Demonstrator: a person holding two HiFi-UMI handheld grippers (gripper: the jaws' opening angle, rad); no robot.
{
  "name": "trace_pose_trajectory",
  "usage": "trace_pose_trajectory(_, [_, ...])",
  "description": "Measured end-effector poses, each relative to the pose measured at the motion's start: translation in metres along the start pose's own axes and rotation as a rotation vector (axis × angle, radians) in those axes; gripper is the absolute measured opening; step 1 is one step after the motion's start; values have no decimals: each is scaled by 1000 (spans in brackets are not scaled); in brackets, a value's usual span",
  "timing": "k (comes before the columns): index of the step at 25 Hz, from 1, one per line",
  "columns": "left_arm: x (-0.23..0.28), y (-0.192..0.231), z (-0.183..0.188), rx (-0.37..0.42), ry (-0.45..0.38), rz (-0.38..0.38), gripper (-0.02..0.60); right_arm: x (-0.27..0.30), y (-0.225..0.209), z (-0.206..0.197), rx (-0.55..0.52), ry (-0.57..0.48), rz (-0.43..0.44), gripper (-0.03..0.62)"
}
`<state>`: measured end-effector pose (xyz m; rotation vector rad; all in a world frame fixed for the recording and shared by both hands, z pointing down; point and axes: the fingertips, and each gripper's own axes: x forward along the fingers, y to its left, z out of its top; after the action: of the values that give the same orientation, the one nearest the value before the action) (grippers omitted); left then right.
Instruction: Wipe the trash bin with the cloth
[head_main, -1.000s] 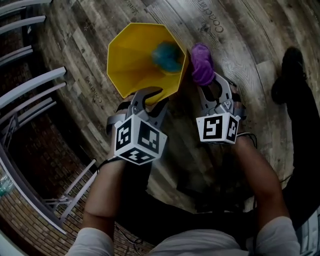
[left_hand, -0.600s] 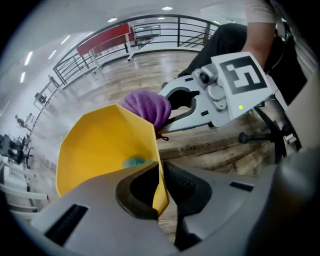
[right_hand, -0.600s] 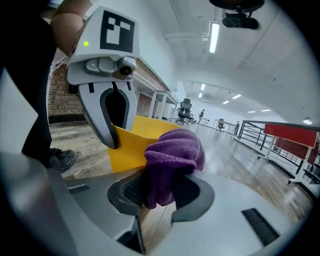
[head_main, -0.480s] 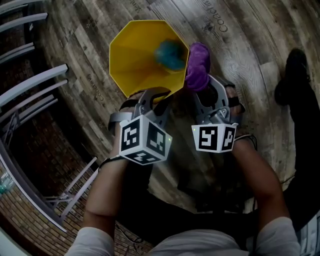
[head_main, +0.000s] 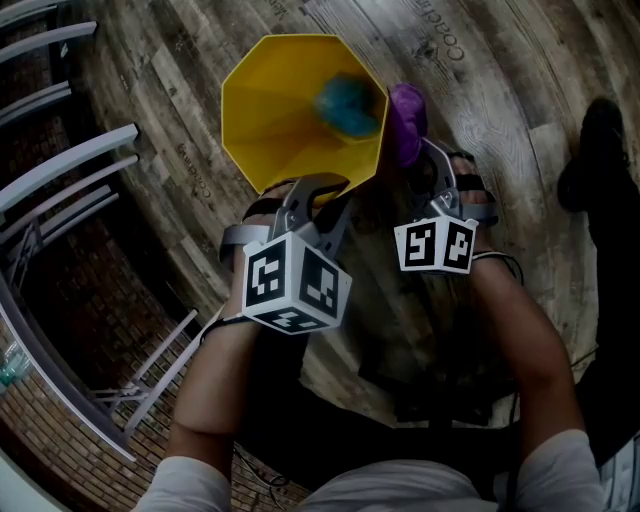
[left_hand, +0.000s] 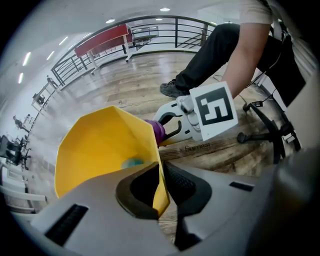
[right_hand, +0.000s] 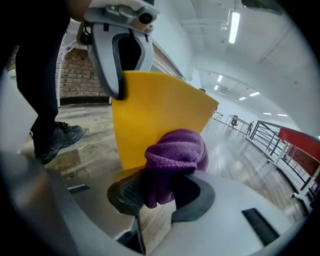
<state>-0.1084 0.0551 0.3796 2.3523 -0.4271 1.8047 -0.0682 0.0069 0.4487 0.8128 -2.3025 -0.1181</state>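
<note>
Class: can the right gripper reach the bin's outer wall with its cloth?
Likely yes: the cloth in the right gripper sits by the bin wall, nothing between; the left gripper clamps the rim.

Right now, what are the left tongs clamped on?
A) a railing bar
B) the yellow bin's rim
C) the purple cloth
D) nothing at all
B: the left tongs, which have just been closing, pinch the rim of the yellow bin between their pads, while the purple cloth sits in the right tongs.
</note>
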Motion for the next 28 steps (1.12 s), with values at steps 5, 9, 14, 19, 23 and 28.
trace_pose_trajectory(5, [0, -1, 0, -1, -1, 0, 31, 24, 15, -28, -39, 72, 51, 112])
trace_pose_trajectory(9, [-1, 0, -1, -2, -2, 3, 31, 38, 26, -43, -60, 117, 99, 112])
trace_pose_trajectory(14, [-1, 0, -1, -15, -3, 1, 31, 56, 35, -64, -75, 184, 164, 112])
trace_pose_trajectory(19, [0, 0, 0, -35, -3, 1, 31, 68, 39, -77, -93, 247, 215, 112])
trace_pose_trajectory(23, [1, 1, 1, -42, -3, 3, 31, 81, 43, -92, -107, 310, 240, 112])
trace_pose_trajectory(28, [-1, 0, 0, -48, -7, 13, 31, 91, 53, -116, -156, 401, 290, 112])
